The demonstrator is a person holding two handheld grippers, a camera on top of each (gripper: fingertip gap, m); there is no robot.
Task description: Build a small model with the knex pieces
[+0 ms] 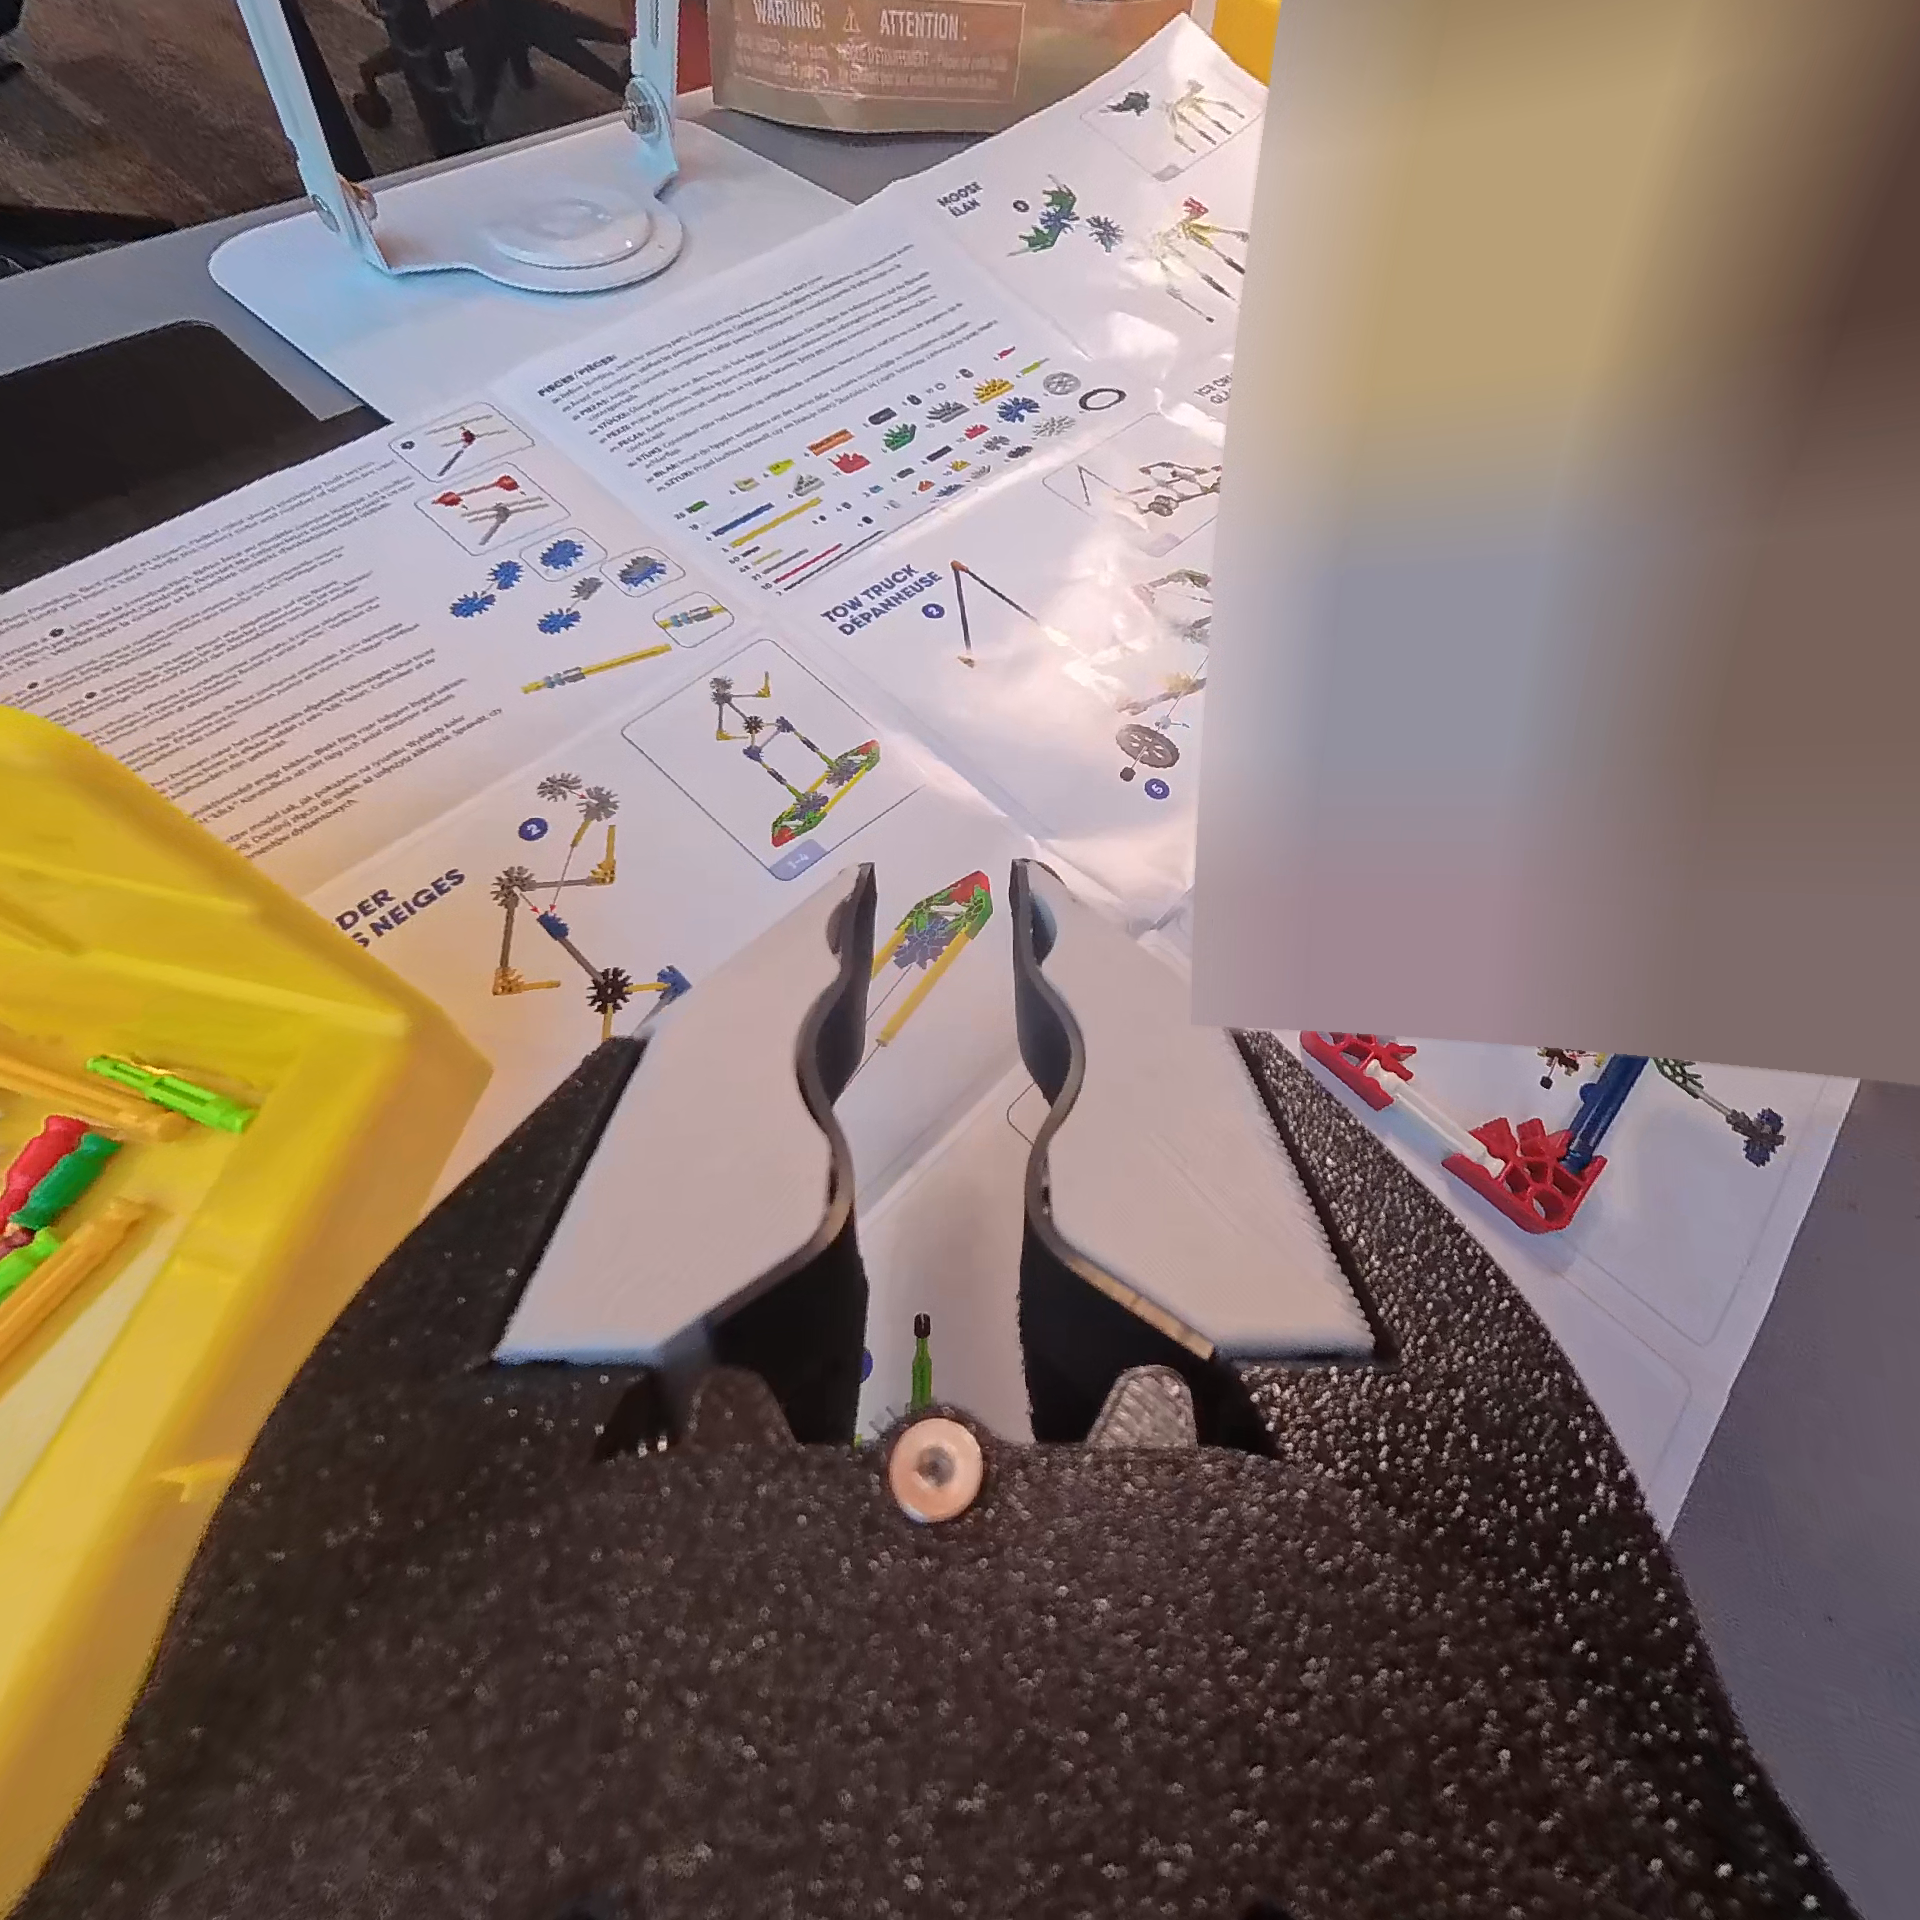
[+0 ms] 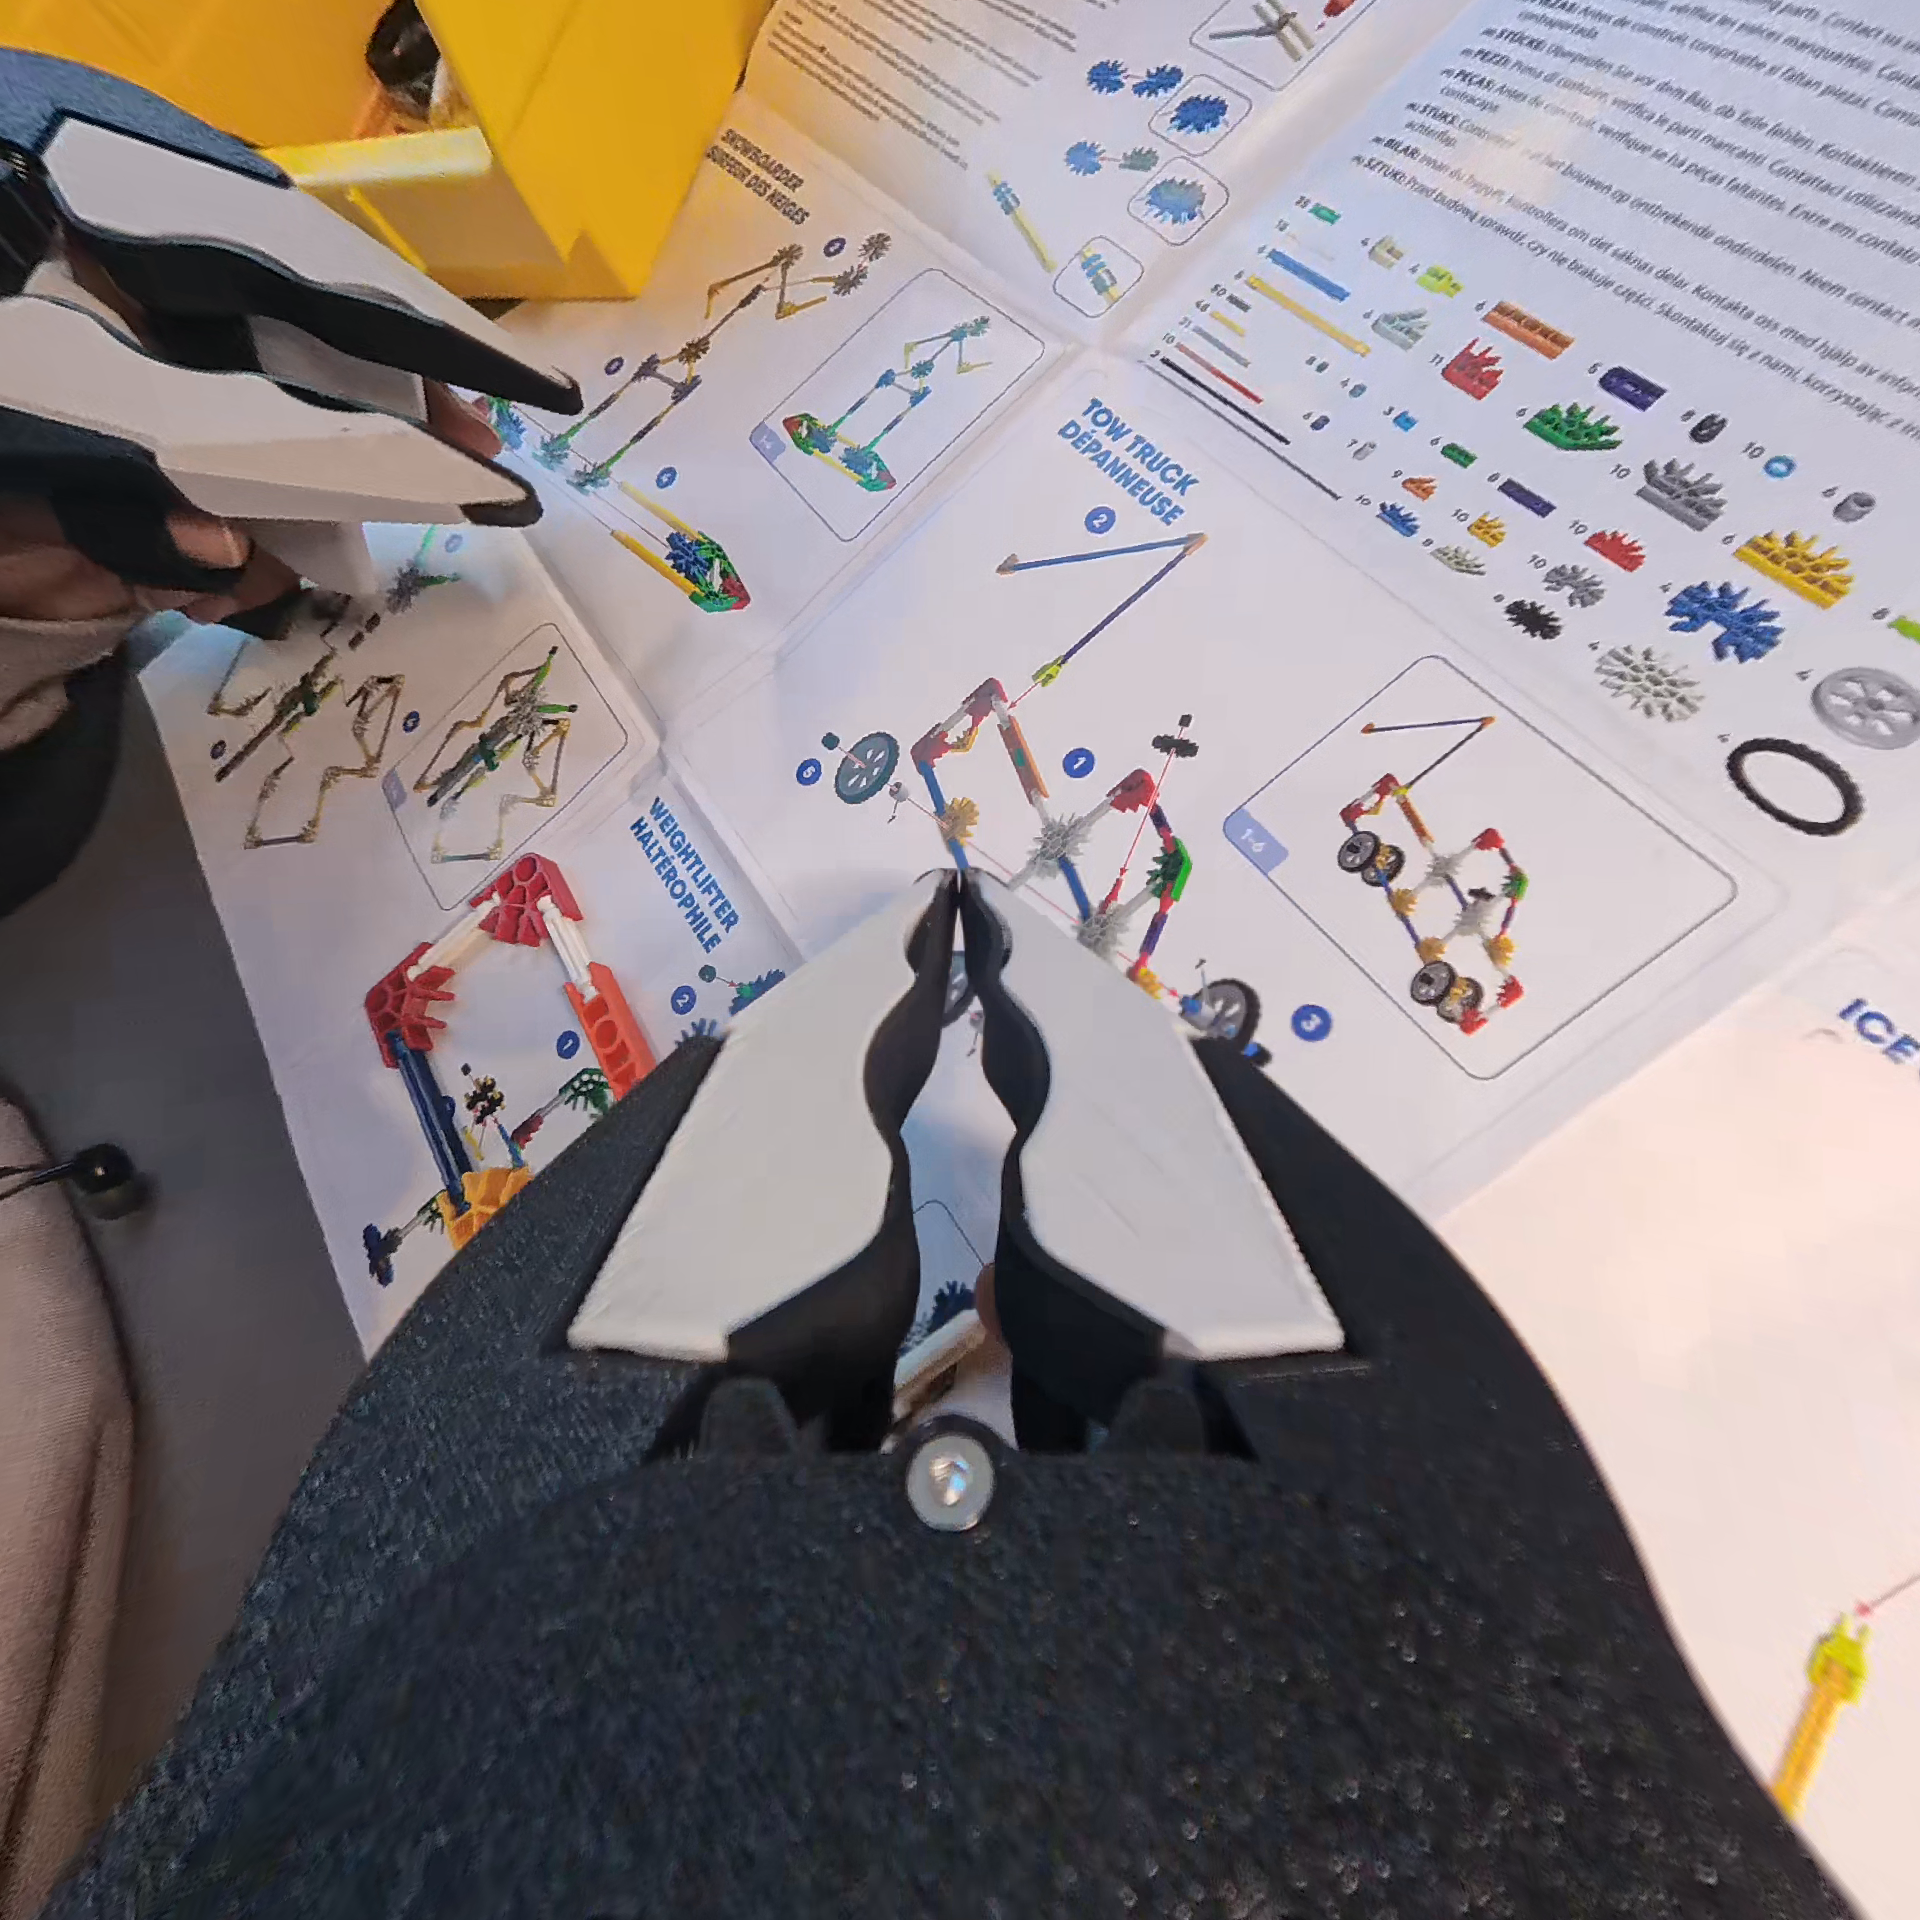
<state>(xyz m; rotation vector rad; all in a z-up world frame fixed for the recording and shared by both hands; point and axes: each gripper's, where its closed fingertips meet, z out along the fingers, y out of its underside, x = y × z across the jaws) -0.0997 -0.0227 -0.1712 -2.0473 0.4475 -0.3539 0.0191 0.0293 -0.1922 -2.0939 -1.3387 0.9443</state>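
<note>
A large printed instruction sheet point(image 1: 727, 416) with pictures of rod-and-connector models lies flat on the table; it also fills the right wrist view point(image 2: 1247, 623). My left gripper point(image 1: 943, 883) is open and empty, hovering over the sheet beside a yellow plastic box point(image 1: 208, 935). The box holds green point(image 1: 171, 1091), red and yellow rods. My right gripper point(image 2: 954, 881) is shut with its tips together, nothing visible between them, over the sheet's middle. The left gripper point(image 2: 540, 452) also shows at the upper left of the right wrist view, near the yellow box point(image 2: 582, 156).
A white stand base point(image 1: 468, 249) and a brown bag point(image 1: 873, 62) sit at the far side. A dark pad point(image 1: 156, 436) lies at the far left. Grey table point(image 1: 1818, 1351) shows past the sheet's edge. A person's beige sleeve point(image 2: 52, 1455) is at the left. The grippers' ends are close to 15 centimetres from one another.
</note>
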